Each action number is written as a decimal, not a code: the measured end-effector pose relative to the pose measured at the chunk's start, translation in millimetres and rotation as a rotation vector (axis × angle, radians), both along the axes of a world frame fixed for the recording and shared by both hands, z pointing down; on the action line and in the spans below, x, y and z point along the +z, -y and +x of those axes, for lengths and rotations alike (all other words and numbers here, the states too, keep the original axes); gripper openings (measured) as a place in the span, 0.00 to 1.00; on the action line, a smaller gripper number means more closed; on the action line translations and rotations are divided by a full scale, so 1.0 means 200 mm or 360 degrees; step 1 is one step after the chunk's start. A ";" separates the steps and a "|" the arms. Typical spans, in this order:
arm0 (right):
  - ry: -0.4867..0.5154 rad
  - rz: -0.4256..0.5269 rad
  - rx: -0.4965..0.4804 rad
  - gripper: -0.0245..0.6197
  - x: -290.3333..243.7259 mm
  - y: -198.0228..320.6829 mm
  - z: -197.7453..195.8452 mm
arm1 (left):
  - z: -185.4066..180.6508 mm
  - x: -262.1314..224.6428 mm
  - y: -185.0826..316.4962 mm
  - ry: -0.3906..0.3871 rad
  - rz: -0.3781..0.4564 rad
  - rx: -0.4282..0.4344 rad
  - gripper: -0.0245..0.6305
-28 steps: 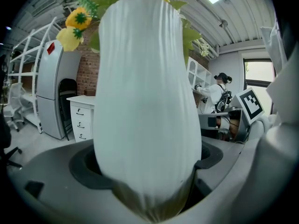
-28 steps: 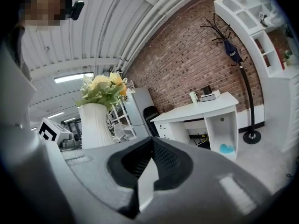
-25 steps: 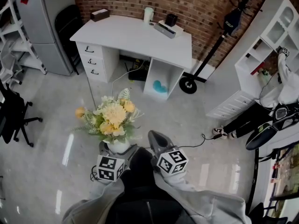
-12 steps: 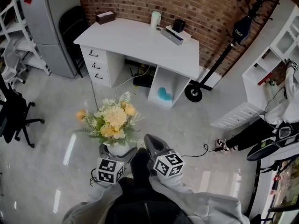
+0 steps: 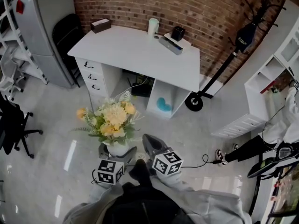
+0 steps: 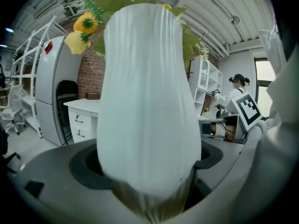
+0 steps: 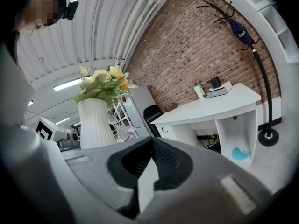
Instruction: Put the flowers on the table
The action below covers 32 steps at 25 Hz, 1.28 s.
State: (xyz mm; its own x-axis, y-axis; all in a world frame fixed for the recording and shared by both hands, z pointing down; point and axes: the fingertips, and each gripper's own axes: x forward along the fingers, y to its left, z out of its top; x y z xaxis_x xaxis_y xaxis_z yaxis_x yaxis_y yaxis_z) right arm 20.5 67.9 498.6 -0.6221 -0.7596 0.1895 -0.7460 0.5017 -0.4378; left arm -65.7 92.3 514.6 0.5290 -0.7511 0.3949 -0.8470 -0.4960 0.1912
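One vase (image 5: 117, 147) pinched: left hand-held gripper (image 5: 117, 154) | right hand-held gripper (image 5: 148, 141) pressed together | table (image 5: 135, 50) apart

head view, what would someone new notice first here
A bunch of yellow and cream flowers in a white ribbed vase stands out low in the middle of the head view, with the left gripper shut on the vase above the glossy grey floor. Beyond it, a white desk with drawers stands against a red brick wall.
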 end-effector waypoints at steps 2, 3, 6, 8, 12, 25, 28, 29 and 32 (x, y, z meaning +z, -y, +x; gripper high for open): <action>0.0000 -0.0009 -0.0013 0.04 0.00 0.10 0.01 | 0.02 -0.01 0.10 0.0001 -0.0002 -0.0006 0.79; -0.0003 -0.0015 -0.0022 0.04 0.00 0.14 0.02 | 0.03 -0.01 0.15 -0.0002 -0.0006 -0.0011 0.79; -0.0010 -0.0028 -0.0032 0.04 0.00 0.27 0.04 | 0.04 -0.02 0.29 -0.0014 -0.0008 -0.0031 0.78; -0.0012 -0.0030 -0.0020 0.04 0.00 0.36 0.08 | 0.05 -0.02 0.39 -0.0014 0.0003 -0.0052 0.78; -0.0012 -0.0031 0.0006 0.04 0.00 0.53 0.18 | 0.12 -0.03 0.58 -0.0018 0.0022 -0.0055 0.78; -0.0004 0.0009 -0.0046 0.04 0.04 0.99 0.33 | 0.34 0.00 1.02 -0.0056 0.0085 -0.0059 0.78; 0.0002 0.0003 -0.0049 0.04 0.07 1.02 0.35 | 0.36 0.02 1.05 -0.0064 0.0081 -0.0069 0.78; 0.0007 0.0001 -0.0049 0.04 0.07 1.03 0.36 | 0.37 0.02 1.06 -0.0068 0.0081 -0.0074 0.78; 0.0032 -0.0007 -0.0053 0.04 0.08 1.05 0.37 | 0.37 0.02 1.08 -0.0072 0.0082 -0.0092 0.78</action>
State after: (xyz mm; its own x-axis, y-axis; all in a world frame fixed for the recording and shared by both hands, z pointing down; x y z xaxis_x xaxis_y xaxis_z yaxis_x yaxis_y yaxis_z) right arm 94.2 -141.3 515.1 -0.6508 -0.7376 0.1803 -0.7200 0.5241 -0.4549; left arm 8.7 -123.4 519.5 0.5006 -0.7996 0.3318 -0.8656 -0.4568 0.2052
